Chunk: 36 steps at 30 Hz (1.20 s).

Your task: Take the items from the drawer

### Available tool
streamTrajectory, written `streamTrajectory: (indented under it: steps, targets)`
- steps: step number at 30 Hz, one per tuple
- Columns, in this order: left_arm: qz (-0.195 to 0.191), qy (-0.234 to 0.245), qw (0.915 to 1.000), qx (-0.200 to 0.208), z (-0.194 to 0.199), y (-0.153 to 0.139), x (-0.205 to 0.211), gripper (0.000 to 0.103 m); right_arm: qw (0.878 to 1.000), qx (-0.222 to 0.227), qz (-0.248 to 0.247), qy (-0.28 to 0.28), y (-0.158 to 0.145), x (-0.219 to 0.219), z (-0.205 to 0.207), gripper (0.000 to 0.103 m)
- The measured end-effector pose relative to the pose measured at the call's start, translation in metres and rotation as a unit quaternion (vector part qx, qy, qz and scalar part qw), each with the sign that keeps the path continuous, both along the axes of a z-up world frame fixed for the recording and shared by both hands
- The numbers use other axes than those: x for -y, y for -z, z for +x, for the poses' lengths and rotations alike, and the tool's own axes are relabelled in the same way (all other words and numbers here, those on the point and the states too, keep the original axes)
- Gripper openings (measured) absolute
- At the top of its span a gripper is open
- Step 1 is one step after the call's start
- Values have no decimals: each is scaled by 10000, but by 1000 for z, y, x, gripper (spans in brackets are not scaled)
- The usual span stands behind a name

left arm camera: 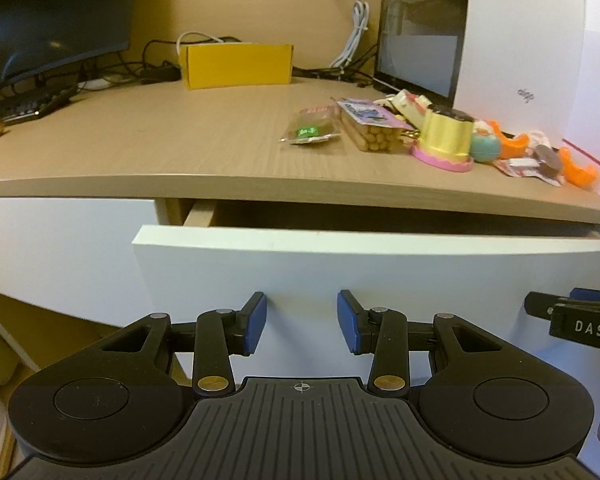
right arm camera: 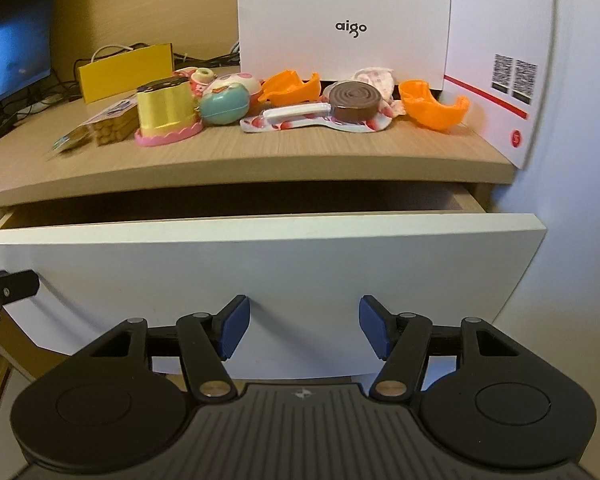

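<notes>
Both grippers sit lowest and closest in our views, pointed at the white drawer front. We record the left gripper [left arm camera: 301, 322] with jaws apart and nothing between its blue pads [left arm camera: 256, 322]; its tips are near the drawer [left arm camera: 340, 264] panel, though contact we cannot confirm. We note the right gripper [right arm camera: 304, 326] in the same condition, jaws apart and empty, facing the same panel (its edge appears at the far right of the left wrist view). Our drawer is pulled part-way out under the wooden desk [left arm camera: 140, 140]; its interior is in shadow and we cannot tell what it holds.

On the desk top, toward the right end, we log a cluster of small items: a gold cup [right arm camera: 164, 106] on a pink scalloped base, a teal ball [right arm camera: 224, 109] just beside it, a clear snack box [right arm camera: 112, 126] to the left of the cup, a brown snack packet [left arm camera: 312, 126] at the cluster's left end, a brown disc [right arm camera: 354, 102] lying on a printed wrapper, and two orange shells [right arm camera: 432, 108] at the right. Behind them stands a white box [right arm camera: 344, 16] marked "aigo". A yellow box [left arm camera: 238, 66] sits farther back among cables, and a monitor [left arm camera: 52, 12] occupies the left rear.
</notes>
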<state>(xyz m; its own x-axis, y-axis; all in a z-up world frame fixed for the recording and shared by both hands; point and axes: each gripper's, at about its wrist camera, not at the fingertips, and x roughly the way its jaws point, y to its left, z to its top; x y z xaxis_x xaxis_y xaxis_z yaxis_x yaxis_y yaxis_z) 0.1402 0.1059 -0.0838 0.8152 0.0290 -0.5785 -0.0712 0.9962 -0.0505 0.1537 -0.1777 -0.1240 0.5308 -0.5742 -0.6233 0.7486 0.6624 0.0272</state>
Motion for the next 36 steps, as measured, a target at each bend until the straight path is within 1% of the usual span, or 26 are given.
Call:
streamTrajectory:
  steps: [7, 12, 16, 19, 22, 26, 29, 32, 34, 36]
  targets:
    - [-1, -15, 10000, 18, 20, 0, -2, 43, 10000, 18, -89, 13, 1, 14, 16, 61]
    - [-25, -46, 10000, 28, 27, -3, -4, 43, 9999, 65, -115, 91, -2, 23, 20, 61]
    - [-9, -21, 10000, 18, 28, -5, -4, 43, 9999, 10, -133, 96, -3, 26, 21, 61]
    - [-52, 99, 9999, 19, 19, -11, 0, 43, 10000, -24, -12, 72, -7, 21, 13, 61]
    - [-144, 256, 9995, -105, 0, -18, 12, 43, 9998, -60, 171, 66, -14, 5, -4, 61]
    - [-195, 377, 9989, -190, -40, -30, 31, 43, 9991, 8, 422, 53, -26, -24, -36, 61]
    - [-268, 396, 9985, -269, -77, -44, 44, 43, 9990, -19, 436, 52, -36, -51, -64, 62]
    - [-308, 389, 9982, -324, -115, -57, 54, 43, 9986, 18, 531, 75, -48, -75, -94, 66]
    - [-257, 455, 9982, -307, -137, -63, 61, 43, 9984, 56, 564, 49, -55, -90, -113, 67]
    - [-172, 619, 9976, -241, -155, -66, 69, 43, 9988, 90, 488, -27, -59, -107, -131, 67]
